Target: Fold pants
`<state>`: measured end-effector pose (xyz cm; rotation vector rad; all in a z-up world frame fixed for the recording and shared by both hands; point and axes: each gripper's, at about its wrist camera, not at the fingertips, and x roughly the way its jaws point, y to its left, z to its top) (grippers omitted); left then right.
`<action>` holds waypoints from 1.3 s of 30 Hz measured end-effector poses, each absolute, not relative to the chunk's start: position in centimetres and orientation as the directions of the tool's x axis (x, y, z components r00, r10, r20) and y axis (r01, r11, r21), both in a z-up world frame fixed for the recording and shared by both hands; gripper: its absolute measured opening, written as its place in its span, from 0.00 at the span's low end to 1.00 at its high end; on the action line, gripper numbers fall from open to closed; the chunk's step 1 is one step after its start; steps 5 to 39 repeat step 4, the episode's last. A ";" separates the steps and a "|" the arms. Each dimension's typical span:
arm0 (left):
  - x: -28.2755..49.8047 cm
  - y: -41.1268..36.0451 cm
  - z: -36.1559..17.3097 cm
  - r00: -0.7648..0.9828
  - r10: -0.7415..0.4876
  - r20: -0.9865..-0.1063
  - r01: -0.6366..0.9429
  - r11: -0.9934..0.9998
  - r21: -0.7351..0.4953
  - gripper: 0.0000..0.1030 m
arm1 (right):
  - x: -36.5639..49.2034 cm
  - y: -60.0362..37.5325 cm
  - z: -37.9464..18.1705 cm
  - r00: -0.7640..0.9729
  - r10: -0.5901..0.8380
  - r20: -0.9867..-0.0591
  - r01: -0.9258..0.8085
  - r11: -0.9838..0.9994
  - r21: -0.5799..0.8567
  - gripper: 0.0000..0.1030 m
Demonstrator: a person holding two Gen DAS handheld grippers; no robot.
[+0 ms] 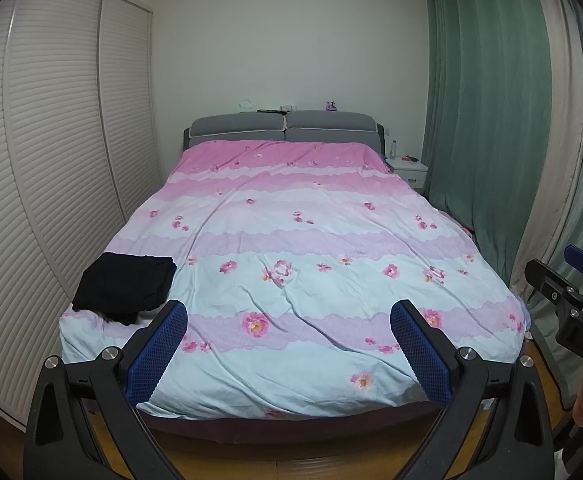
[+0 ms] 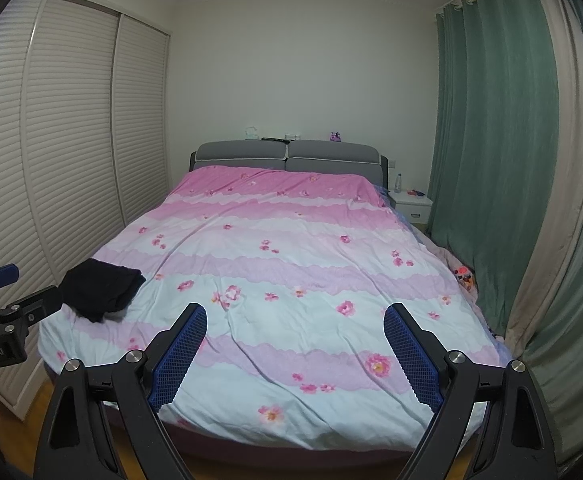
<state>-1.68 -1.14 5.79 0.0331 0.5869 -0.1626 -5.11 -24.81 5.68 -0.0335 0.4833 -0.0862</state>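
A bundle of black, soft fabric pants [image 1: 125, 288] is lying on the near left corner of the bed, on the floral quilt in pink, lilac and pale blue bands [image 1: 311, 240], already gathered into a rough, compact pile rather than spread flat. Both tools are hovering off the foot of the bed, well apart from the cloth. The left gripper [image 1: 289, 344] is holding its blue textured pads wide apart and gripping nothing; the right gripper [image 2: 295, 346] is standing just as wide and just as empty.

The pants are looking light and limp — likely to sag and slide out of shape when lifted, so a pinch through both layers at an edge, probably the waistband or a hem, seems the safest hold. Which end is the waistband I cannot tell; the black cloth is hiding its seams.

The left wrist view is showing the pile closer, with its layered lower edge, and the other tool at its right border. The right wrist view is adding a small colourful object [image 2: 465, 276] beside the green pleated curtain [image 2: 491, 140] — unseen from the left.
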 end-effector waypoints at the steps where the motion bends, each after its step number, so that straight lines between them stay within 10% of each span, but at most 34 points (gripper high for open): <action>1: -1.7 -1.1 5.8 0.819 -0.145 -0.555 0.164 0.986 -0.016 1.00 | -5.1 -24.9 5.7 0.882 -0.091 -0.462 0.076 0.996 -0.053 0.88; 39: -1.6 -1.1 5.8 0.818 -0.144 -0.556 0.160 0.987 -0.020 1.00 | -5.0 -25.3 5.7 0.882 -0.091 -0.462 0.076 0.996 -0.051 0.88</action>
